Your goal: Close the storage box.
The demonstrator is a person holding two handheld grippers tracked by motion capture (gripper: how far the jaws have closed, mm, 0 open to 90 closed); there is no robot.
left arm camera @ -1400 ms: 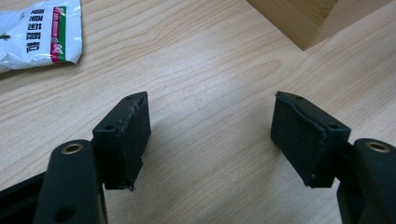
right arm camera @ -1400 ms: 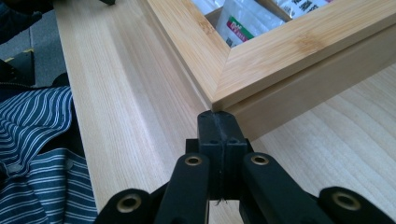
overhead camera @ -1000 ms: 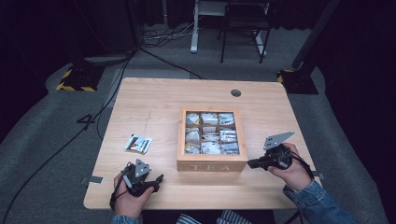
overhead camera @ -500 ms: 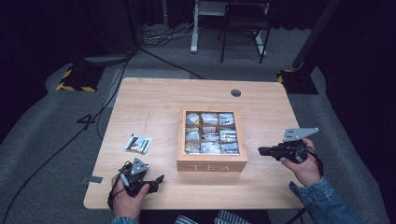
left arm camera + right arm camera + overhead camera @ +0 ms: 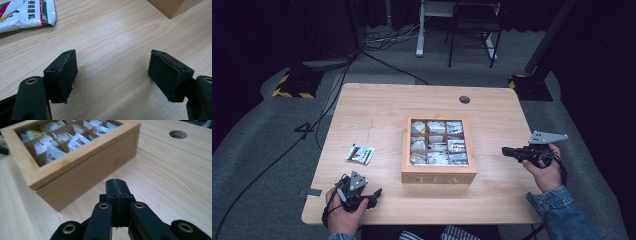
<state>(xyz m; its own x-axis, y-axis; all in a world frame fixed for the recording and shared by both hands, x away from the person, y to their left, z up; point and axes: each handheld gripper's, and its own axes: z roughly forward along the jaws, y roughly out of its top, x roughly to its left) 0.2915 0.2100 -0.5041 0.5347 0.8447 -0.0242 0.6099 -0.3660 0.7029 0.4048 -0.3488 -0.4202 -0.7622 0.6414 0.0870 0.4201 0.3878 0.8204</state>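
A wooden tea box [image 5: 439, 176] marked TEA stands mid-table, its glass lid down over compartments of tea bags; its side fills the upper left of the right gripper view [image 5: 82, 167]. A loose tea packet [image 5: 361, 153] lies left of the box and appears again at the top left of the left gripper view [image 5: 25, 12]. My left gripper [image 5: 371, 196] rests near the table's front left edge, open with nothing between its pads [image 5: 112, 75]. My right gripper [image 5: 508, 150] hovers right of the box, pointing at it, its jaws pressed together and empty [image 5: 117, 185].
A round cable hole [image 5: 464, 99] sits in the tabletop behind the box, also far right in the right gripper view [image 5: 178, 134]. Bare wood lies between the box and the right gripper. A chair and a desk frame stand on the floor behind the table.
My right gripper has moved away from the box's right front corner, rightward toward the table's edge. The left gripper has barely shifted.
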